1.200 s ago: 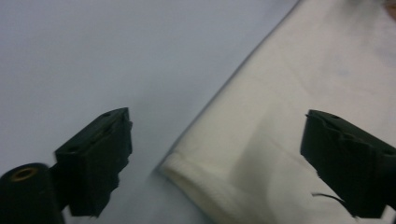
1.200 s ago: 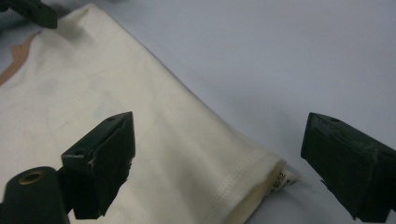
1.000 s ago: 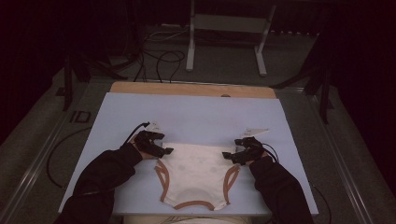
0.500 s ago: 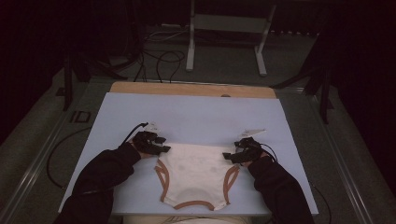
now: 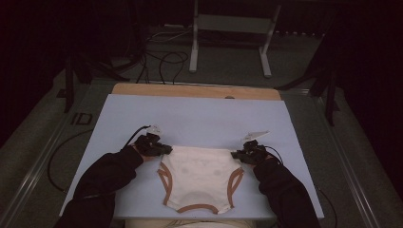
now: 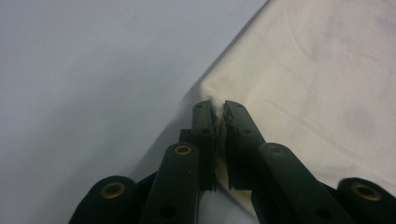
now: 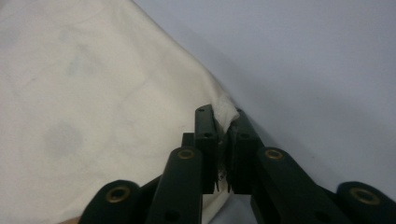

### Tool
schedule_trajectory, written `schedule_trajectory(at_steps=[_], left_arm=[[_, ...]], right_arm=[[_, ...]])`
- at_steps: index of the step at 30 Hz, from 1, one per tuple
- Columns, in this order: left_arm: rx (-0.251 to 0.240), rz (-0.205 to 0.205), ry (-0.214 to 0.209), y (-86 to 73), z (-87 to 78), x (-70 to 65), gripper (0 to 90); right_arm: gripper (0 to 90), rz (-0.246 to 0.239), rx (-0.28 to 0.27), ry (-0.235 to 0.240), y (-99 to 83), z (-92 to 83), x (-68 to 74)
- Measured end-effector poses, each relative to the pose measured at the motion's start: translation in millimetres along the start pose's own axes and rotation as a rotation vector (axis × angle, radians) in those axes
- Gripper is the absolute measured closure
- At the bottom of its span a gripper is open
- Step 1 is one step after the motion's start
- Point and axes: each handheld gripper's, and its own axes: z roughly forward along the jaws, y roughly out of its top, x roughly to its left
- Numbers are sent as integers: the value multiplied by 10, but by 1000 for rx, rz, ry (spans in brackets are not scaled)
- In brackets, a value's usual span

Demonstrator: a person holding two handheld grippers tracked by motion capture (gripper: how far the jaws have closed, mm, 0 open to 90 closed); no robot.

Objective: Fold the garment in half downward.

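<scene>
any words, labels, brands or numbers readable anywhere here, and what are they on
None can be read.
The cream garment carries faint grey marks, too blurred to tell whether they are a print or lettering.
A small dark tag-like shape on the floor left of the blue mat is too small and dim to read.

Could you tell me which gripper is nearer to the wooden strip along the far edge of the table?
Left, though only slightly. The left gripper pinches the garment's far left corner, the right gripper its far right corner; both are well short of the wooden strip, and the left sits a touch farther up the blue mat.
</scene>
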Motion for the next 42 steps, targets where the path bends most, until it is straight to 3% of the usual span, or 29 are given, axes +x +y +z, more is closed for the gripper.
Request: schedule_trajectory(at_steps=[9, 14, 21, 42], left_arm=[[-21, -26, -1, -6, -95, 4, 859], [-29, -26, 29, 9, -133, 18, 858], [-54, -55, 69, 34, -169, 88, 858], [-61, -98, 138, 113, -146, 337, 856]], right_arm=[[859, -15, -33, -19, 65, -51, 13], [859, -25, -34, -29, 130, -21, 4], [859, -14, -49, -31, 267, 17, -54], [858, 29, -33, -53, 497, 329, -262]])
